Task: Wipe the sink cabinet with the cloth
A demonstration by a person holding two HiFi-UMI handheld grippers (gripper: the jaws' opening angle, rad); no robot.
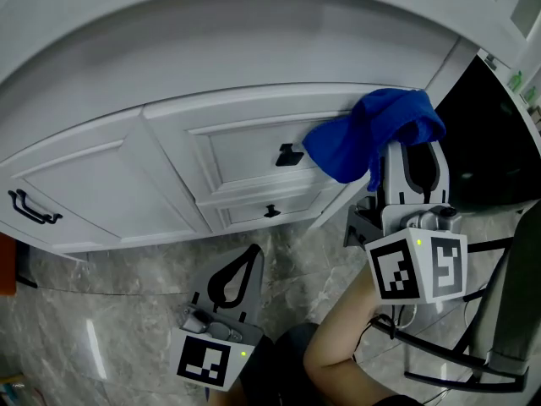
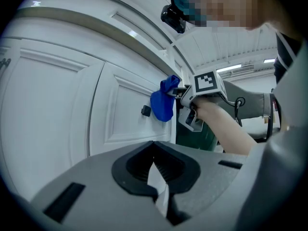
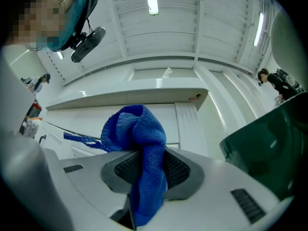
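Observation:
The white sink cabinet [image 1: 169, 142] curves across the head view, with panelled drawer fronts. A blue cloth [image 1: 372, 134] is bunched against its upper right corner, just right of a square black knob [image 1: 288, 155]. My right gripper [image 1: 412, 155] is shut on the cloth, which runs down between the jaws [image 3: 144, 177] and bulges above them. In the left gripper view the cloth [image 2: 162, 102] hangs beside the knob [image 2: 146, 111]. My left gripper [image 1: 252, 252] is low over the floor, away from the cabinet, shut with nothing in it [image 2: 161, 196].
A small black knob [image 1: 271, 212] sits on the lower drawer and a black bar handle [image 1: 34, 210] on the far left door. A dark green bin [image 1: 490, 142] stands right of the cabinet. Grey marble floor [image 1: 127, 294] lies below. A bare forearm [image 1: 355, 328] reaches to the right gripper.

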